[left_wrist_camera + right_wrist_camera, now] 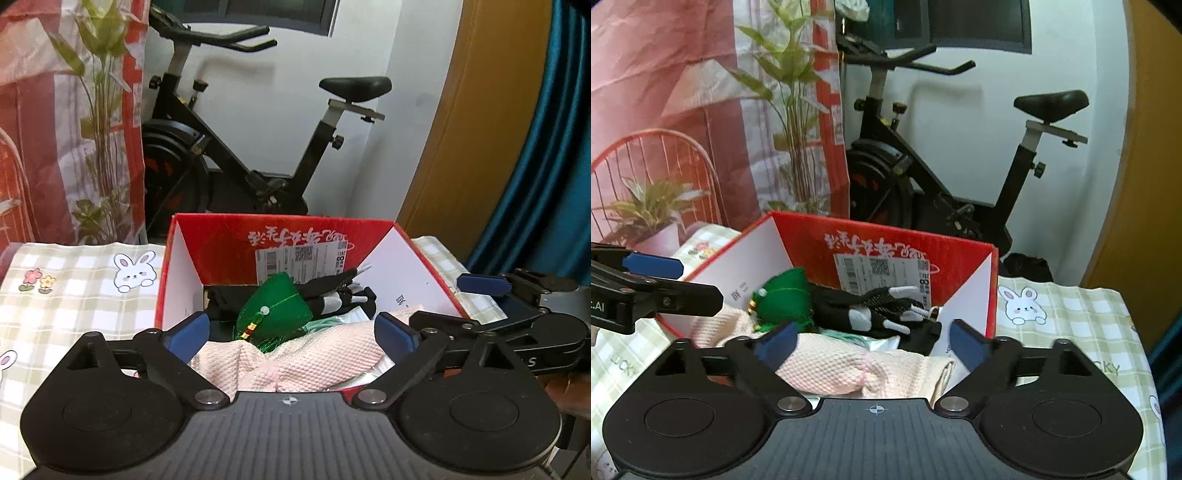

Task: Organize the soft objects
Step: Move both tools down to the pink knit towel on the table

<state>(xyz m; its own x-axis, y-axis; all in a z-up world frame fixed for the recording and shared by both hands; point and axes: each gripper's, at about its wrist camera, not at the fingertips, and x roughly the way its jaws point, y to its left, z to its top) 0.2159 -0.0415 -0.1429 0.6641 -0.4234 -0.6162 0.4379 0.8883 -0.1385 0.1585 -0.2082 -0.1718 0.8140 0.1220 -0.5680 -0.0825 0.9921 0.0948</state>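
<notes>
A red cardboard box [221,236] [960,254] stands on the checked tablecloth and holds soft things. A pink knitted cloth [295,362] [849,369] lies at its near side. Behind it are a green felt ornament with a tassel [284,306] [786,291] and black and white gloves [332,291] [871,310]. My left gripper [291,336] is open over the pink cloth, holding nothing. My right gripper [871,343] is open over the same cloth, also empty. Each gripper shows at the edge of the other's view: the right one [509,310], the left one [653,284].
The table has a green checked cloth with rabbit prints [74,291] [1063,314]. A black exercise bike [236,155] [953,184] stands behind the table against the white wall. A red printed backdrop [55,129] hangs at the left, a yellow door [480,129] and blue curtain [554,147] at the right.
</notes>
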